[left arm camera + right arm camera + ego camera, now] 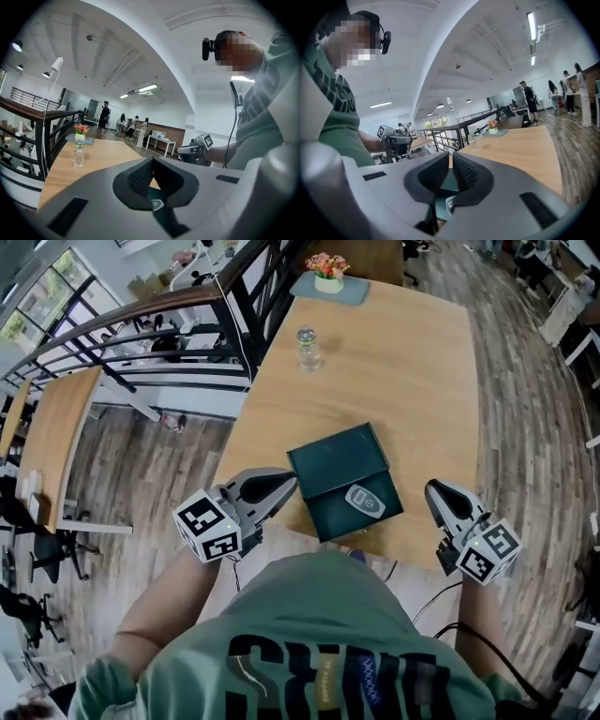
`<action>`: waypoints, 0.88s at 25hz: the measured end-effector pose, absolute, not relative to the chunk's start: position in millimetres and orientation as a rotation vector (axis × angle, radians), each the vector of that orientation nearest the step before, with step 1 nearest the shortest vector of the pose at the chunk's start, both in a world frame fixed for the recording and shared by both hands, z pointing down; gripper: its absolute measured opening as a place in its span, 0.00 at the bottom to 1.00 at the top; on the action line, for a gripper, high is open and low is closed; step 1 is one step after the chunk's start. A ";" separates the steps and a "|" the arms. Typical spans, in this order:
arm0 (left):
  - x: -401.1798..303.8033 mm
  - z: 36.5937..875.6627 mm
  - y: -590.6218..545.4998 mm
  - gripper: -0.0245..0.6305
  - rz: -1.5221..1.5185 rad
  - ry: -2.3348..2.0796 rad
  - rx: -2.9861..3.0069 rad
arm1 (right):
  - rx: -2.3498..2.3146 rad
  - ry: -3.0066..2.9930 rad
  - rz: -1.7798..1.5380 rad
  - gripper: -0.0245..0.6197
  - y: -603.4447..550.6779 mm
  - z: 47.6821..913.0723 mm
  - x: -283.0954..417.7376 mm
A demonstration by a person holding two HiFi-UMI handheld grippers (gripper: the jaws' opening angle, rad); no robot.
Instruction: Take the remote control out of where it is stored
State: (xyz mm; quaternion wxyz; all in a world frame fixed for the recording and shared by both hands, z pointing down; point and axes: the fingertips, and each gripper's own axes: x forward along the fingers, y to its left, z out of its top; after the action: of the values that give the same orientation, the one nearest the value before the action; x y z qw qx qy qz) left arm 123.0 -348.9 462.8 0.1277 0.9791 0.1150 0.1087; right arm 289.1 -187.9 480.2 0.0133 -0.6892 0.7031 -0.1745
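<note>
Both grippers are empty. The left gripper (289, 484) and the right gripper (434, 493) each have the jaws pressed together, one at each side of the dark green box (337, 470). Only the head view shows me the grey remote control (366, 501), lying on top of this box on the wooden table (412, 371). The gripper views add people (104, 115) standing far behind.

Table (412, 362) of pale wood, smooth and matt; box (337, 465) dark green, matt; remote control (365, 501) glossy grey plastic; bottle (307, 348) clear plastic; left gripper (293, 480) matt grey plastic, its pads (140, 176) black and ribbed.
</note>
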 end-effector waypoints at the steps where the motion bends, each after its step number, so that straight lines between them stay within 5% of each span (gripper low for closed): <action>1: 132.3 467.0 -345.8 0.04 0.332 0.315 2.846 | -2.136 2.228 -0.545 0.05 -189.8 486.7 295.7; 6: 158.7 495.2 -332.8 0.04 0.421 0.306 2.843 | -2.070 2.372 -0.608 0.07 -198.7 520.9 304.3; 22: 182.9 577.6 -368.1 0.04 0.541 0.548 2.748 | -1.950 2.908 -1.321 0.45 -250.7 673.6 221.2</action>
State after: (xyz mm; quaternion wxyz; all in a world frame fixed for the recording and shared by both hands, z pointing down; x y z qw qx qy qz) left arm 182.9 -368.1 577.6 0.1436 0.9529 0.1900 0.1878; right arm 221.2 -250.7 673.6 -0.2959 -0.4978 0.7422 -0.3373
